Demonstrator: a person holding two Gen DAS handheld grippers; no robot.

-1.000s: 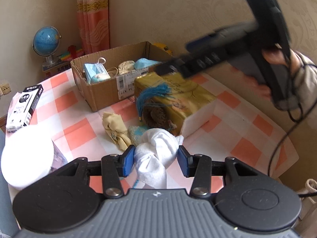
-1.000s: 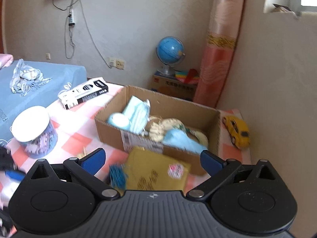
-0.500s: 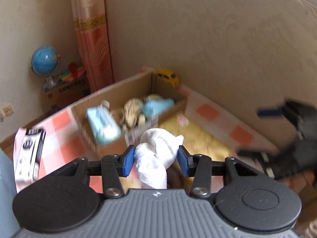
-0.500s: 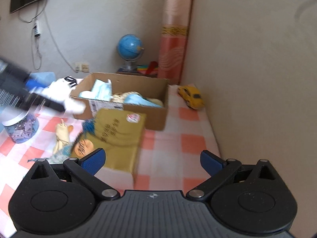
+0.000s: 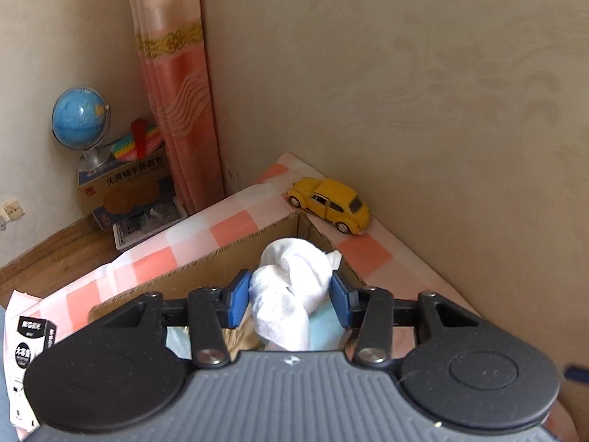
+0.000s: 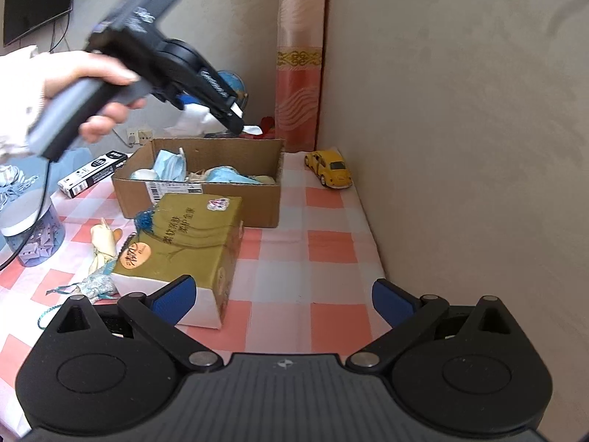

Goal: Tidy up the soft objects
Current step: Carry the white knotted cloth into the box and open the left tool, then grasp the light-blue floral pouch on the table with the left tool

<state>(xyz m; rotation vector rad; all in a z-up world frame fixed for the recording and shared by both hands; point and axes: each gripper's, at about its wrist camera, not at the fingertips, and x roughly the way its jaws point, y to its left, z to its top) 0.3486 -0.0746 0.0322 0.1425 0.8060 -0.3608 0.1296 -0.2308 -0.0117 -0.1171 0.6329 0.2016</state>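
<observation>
The white sock (image 5: 291, 287) is soft, matt knit cloth; the cardboard box (image 6: 206, 199) is rough brown paper board. The toy car (image 5: 329, 204) shines glossy yellow, and the left claw (image 5: 289, 300) has matt black plastic arms with blue pads (image 5: 237, 300).

Checked table (image 6: 331, 258) under cardboard box (image 6: 206, 199)

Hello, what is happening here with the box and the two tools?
A person is sorting soft things into a cardboard box. The left gripper is shut on a white cloth and holds it above the open box, not yet released. The right gripper is open and empty, above the checked tablecloth near a tissue pack.
</observation>
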